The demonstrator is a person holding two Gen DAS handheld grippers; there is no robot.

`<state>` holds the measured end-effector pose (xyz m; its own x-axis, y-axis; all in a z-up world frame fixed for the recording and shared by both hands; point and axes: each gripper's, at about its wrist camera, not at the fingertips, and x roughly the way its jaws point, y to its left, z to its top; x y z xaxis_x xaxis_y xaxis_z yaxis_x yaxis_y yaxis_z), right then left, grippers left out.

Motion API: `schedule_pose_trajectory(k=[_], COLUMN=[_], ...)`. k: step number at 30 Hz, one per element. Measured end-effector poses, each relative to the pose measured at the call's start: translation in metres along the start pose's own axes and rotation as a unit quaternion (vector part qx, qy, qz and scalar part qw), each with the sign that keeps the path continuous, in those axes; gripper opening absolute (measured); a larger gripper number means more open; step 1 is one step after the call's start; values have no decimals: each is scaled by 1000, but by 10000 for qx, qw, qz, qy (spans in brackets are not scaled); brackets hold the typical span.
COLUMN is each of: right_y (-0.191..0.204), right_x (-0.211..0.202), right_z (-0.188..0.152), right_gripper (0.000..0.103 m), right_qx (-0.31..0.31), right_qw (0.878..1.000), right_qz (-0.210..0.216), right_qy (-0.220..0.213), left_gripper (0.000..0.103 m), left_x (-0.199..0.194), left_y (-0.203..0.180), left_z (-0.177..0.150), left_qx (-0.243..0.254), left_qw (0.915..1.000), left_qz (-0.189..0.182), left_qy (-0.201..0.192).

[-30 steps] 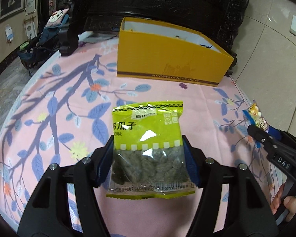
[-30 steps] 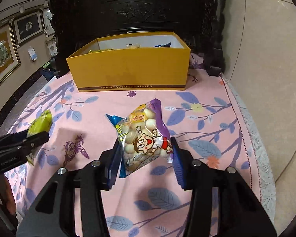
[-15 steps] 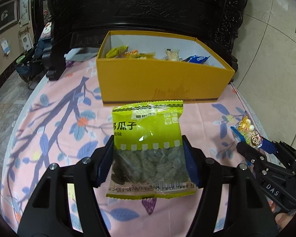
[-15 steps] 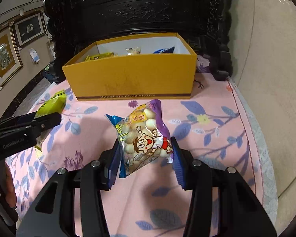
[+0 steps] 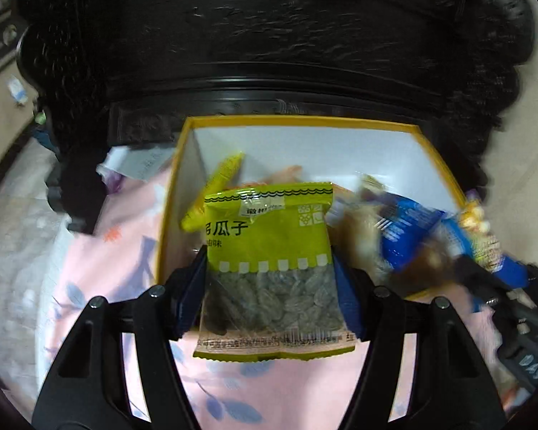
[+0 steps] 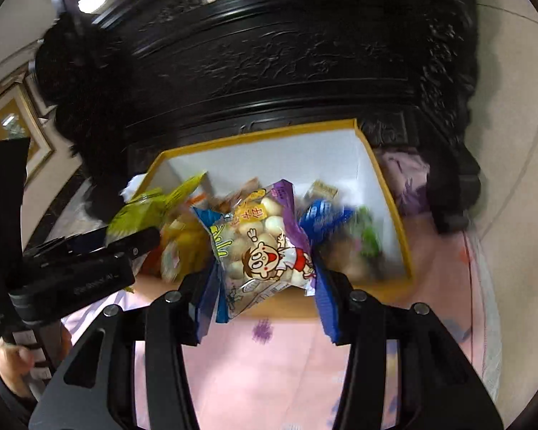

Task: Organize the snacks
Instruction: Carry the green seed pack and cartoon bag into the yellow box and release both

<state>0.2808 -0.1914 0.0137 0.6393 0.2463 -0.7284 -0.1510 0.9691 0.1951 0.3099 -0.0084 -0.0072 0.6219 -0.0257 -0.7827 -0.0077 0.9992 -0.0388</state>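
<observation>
Jaws of left gripper [image 5: 270, 286] and right gripper [image 6: 265, 272] clamp snack packets.

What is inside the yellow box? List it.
The yellow box holds loose snack packets: a yellow packet against its left wall and a blue packet toward the right. The held green seed packet and cartoon snack bag cover the middle.

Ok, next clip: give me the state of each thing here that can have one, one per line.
left gripper: shut on the green seed packet, held upright above the box's near wall.
right gripper: shut on the cartoon snack bag, tilted, over the box.
yellow box: open, no lid on it, several snack packets already inside.
blue packet: lying in the box, blurred.
</observation>
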Motion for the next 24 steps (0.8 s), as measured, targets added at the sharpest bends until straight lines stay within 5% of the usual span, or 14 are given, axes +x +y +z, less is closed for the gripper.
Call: schedule_pose_trajectory(k=[10, 12, 14, 17, 20, 24], right_y=[1, 4, 4, 0, 1, 5], right_x=[26, 26, 21, 9, 5, -2], right_z=[23, 28, 33, 31, 26, 19], right_gripper=[52, 65, 101, 102, 102, 102], right_qx=[84, 73, 139, 241, 96, -21], right_qw=[9999, 9999, 9993, 9982, 9965, 9954], right_qz=[65, -41, -186, -330, -680, -795], right_qy=[-37, -127, -279, -433, -467, -527], left_gripper=[65, 66, 68, 101, 101, 101], left_x=[22, 21, 16, 4, -6, -13], left_y=[0, 0, -1, -2, -2, 8], left_z=[12, 15, 18, 24, 29, 34], left_qx=[32, 17, 20, 131, 224, -114], left_qw=[10000, 10000, 9998, 9985, 9966, 9986], left_qz=[-66, -53, -9, 258, 515, 183], left_qy=[-12, -81, -203, -470, -599, -473])
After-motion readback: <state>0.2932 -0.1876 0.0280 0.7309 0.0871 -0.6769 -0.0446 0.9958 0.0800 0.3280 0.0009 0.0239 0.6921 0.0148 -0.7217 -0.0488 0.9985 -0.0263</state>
